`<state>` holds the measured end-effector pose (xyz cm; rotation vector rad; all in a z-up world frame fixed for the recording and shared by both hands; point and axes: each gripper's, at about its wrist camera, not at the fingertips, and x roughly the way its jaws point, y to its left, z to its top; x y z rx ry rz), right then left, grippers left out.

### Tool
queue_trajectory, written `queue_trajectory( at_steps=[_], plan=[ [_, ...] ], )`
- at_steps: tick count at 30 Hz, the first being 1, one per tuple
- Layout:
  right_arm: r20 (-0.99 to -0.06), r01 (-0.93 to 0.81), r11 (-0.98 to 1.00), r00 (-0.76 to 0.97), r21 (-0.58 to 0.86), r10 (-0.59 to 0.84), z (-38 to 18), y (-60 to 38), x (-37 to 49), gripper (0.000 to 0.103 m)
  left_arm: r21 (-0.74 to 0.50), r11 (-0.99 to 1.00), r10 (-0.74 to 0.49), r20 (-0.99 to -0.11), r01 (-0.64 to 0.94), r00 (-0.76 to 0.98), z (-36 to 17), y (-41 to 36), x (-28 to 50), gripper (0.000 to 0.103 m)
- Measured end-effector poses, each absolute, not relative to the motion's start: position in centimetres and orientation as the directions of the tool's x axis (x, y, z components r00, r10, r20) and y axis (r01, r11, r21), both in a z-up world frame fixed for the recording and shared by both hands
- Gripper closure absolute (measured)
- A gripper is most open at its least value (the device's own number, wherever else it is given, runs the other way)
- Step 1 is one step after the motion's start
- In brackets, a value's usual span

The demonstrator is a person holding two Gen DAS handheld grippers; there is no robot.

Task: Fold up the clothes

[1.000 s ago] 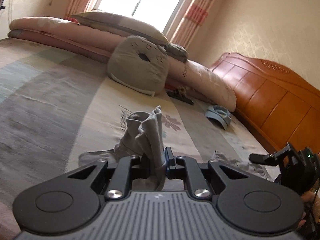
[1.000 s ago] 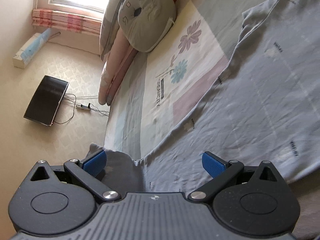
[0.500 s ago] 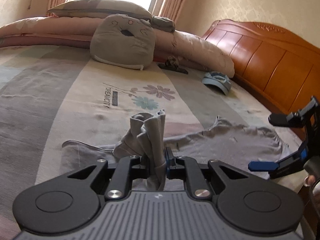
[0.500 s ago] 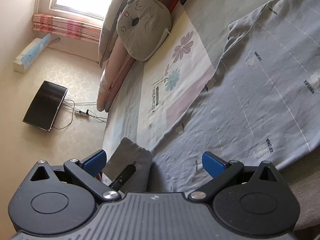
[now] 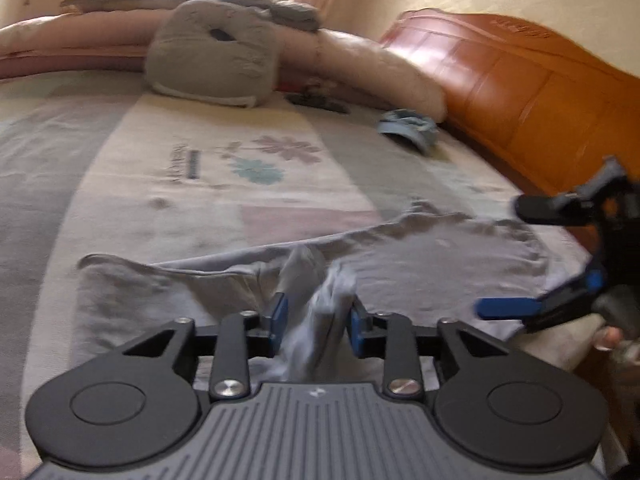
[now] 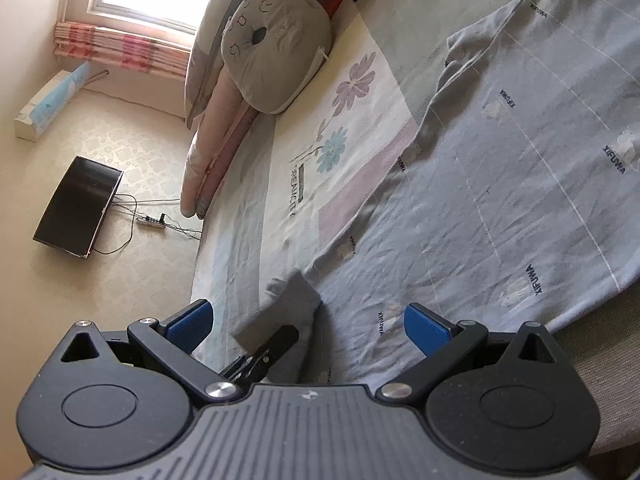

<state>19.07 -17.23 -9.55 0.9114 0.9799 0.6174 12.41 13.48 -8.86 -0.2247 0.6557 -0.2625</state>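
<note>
Sunlit bedroom, with a wide bed (image 5: 120,184) under a striped, flower-printed cover, a wooden headboard (image 5: 520,92) along one side, and rolled quilts and a grey cat-face cushion (image 5: 212,64) by the window.

From the left wrist view, the left gripper (image 5: 316,320) has its blue-padded fingers parted a little, with a bunched fold of the grey shirt (image 5: 440,248) standing between them; the picture is blurred, so I cannot tell whether the pads grip the cloth or have just let go. The rest of the garment lies spread on the bed beyond, a sleeve out to one side. The right gripper (image 5: 532,256) hovers over the shirt's far edge, fingers wide, with a bit of the hand (image 5: 608,336) holding it in view. A small blue cap (image 5: 408,128) lies near the headboard.

From the right wrist view, the right gripper (image 6: 306,322) is wide and holds nothing, above the printed shirt (image 6: 500,168), which lies mostly flat. A dark screen (image 6: 76,208) and a power strip (image 6: 152,220) sit on the floor.

My judgement: a fold at the sleeve side is in hand. Next, the cloth needs laying flat and smoothing, while the right fingers take an edge.
</note>
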Motion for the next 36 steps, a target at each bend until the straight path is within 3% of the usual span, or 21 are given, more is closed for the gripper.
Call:
queue_trajectory(
  at_steps=[3,11,19,20,24,27,31,36],
  plan=[
    [-0.433,-0.042,0.501,0.444,0.864,0.784,-9.7,-17.3,19.2,0.0,-0.269,0.946,-0.306,-0.557,0.181,0.772,-8.1,14.2,12.1,0.059],
    [-0.44,-0.035,0.506,0.444,0.862,0.781,-10.0,-17.3,19.2,0.0,-0.225,0.974,-0.168,-0.59,0.039,0.789,-8.1,19.3,13.5,0.058],
    [-0.457,-0.074,0.529,0.413,0.845,0.788,-9.9,-16.3,19.3,0.0,-0.274,0.962,-0.181,-0.668,-0.013,0.722,-10.9,20.8,14.9,0.057],
    [-0.458,-0.097,0.537,0.41,0.838,0.789,-9.7,-16.0,19.4,0.0,-0.259,0.966,-0.175,-0.666,-0.005,0.725,-10.5,20.5,14.7,0.056],
    [-0.46,-0.2,0.562,0.393,0.802,0.796,-8.6,-14.6,19.6,0.0,-0.194,0.98,-0.163,-0.647,0.046,0.744,-8.6,20.2,14.0,0.034],
    [-0.458,-0.342,0.564,0.345,0.752,0.819,-7.8,-12.0,19.4,0.0,-0.18,0.982,-0.162,-0.638,0.059,0.753,-8.0,20.6,14.6,0.033],
    [-0.48,-0.516,0.531,0.242,0.672,0.843,-7.8,-7.4,18.6,0.0,-0.252,0.967,-0.202,-0.682,0.033,0.703,-9.9,21.8,16.7,0.033],
    [-0.502,-0.626,0.493,0.181,0.605,0.846,-8.7,-3.9,17.6,0.0,-0.29,0.957,-0.221,-0.684,0.019,0.695,-10.6,22.6,17.2,0.032]
  ],
)
